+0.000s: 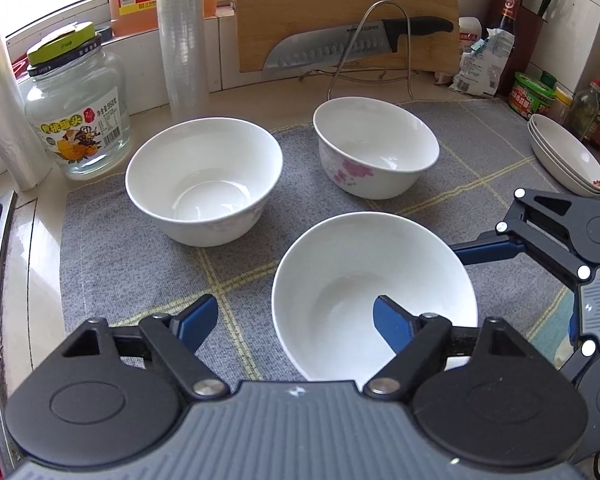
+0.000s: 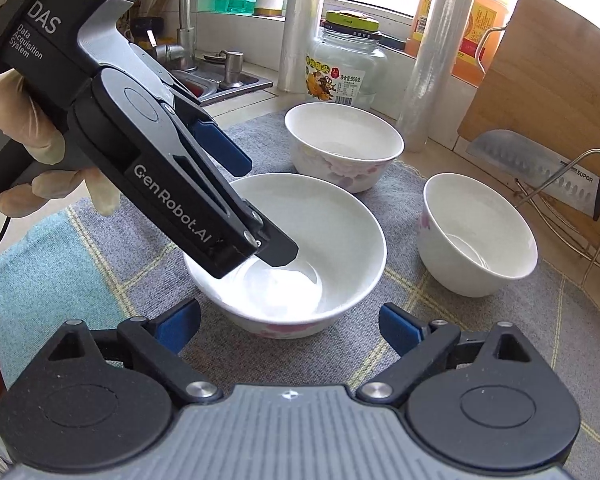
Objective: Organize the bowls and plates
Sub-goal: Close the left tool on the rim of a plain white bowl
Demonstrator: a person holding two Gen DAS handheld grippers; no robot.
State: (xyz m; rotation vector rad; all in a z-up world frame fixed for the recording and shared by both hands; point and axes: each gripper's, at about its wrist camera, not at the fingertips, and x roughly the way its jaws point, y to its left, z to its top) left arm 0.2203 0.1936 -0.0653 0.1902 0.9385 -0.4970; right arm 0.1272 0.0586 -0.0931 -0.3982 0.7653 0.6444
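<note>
The nearest bowl (image 1: 374, 296) sits on the grey mat (image 1: 112, 248), its rim straddled by the spread left gripper (image 1: 296, 318), which should close squarely on the wall before lifting, while the right gripper (image 2: 290, 326) waits spread just beside it.

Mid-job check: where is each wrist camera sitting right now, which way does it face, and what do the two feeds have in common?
Left wrist: on the left gripper, above the mat, facing the back wall and cutting board; its open fingers straddle the near bowl rim; the right gripper enters at right.
Right wrist: on the right gripper, open, facing the window and sink; the left gripper and gloved hand show at upper left.
Shared: three bowls, glass jar, knife.
</note>
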